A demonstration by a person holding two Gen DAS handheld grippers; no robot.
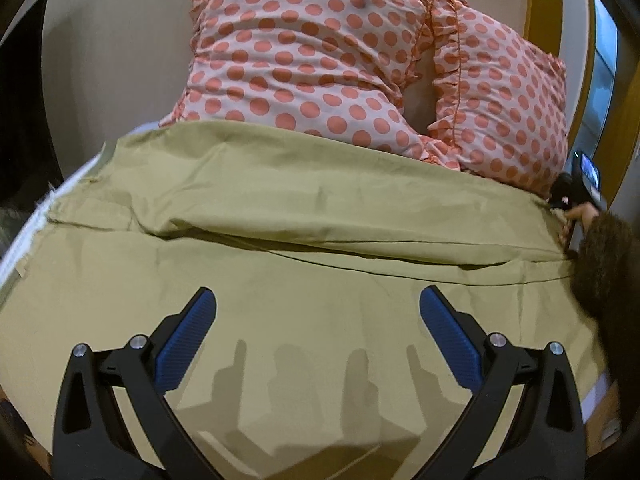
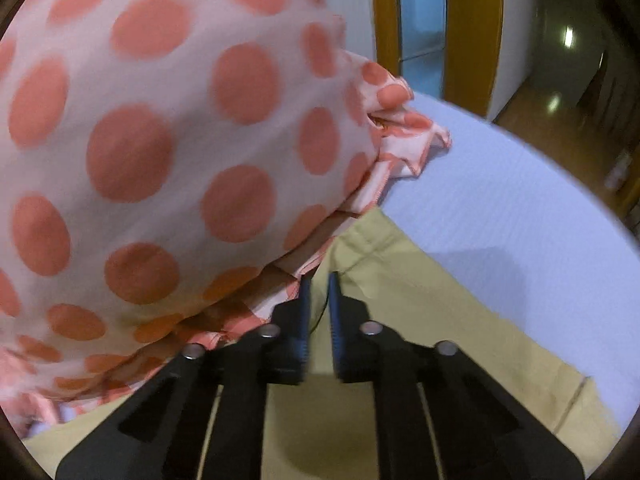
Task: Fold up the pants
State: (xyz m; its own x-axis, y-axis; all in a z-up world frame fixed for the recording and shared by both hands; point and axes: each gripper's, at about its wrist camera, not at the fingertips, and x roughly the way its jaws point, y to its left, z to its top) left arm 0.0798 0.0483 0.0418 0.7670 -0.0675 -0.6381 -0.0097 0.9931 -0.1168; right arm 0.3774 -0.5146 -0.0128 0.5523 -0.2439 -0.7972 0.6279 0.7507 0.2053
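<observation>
- My left gripper (image 1: 318, 304) hovers over the olive-khaki pants (image 1: 280, 240), jaws spread wide with nothing between them; the blue pads (image 1: 188, 340) hang above flat cloth, and I cannot tell whether they touch it.
- The pants lie straight ahead of and beneath my left jaws, spread on the bed (image 2: 500, 200). Their long axis runs crosswise to my left jaws, from a hemmed end far off to the left to the other end far off to the right.
- A folded-over ridge (image 1: 360, 244) of the cloth crosses just ahead of my left jaws, parallel to that long axis.
- My right gripper (image 2: 318, 280) sits at the pants' end, out to the right of my left jaws, right against the polka-dot pillow (image 2: 160, 140). Its jaws are nearly shut with a narrow gap. A dark thread-like line shows there, but I cannot tell whether they pinch the cloth.
- From my right jaws, the pants' hemmed edge (image 2: 360, 248) lies directly ahead and below, and the fabric runs back under me and off to the right, with bare white bed sheet beyond it.
- Two polka-dot pillows (image 1: 320, 60) crowd the far side of the pants, ahead of my left jaws, overlapping the garment's far edge.
- My judgement: the coming fold turns on the crosswise lie. My right jaws are already at one end; my left jaws are mid-garment, well apart from either end, so they would need to travel sideways.
</observation>
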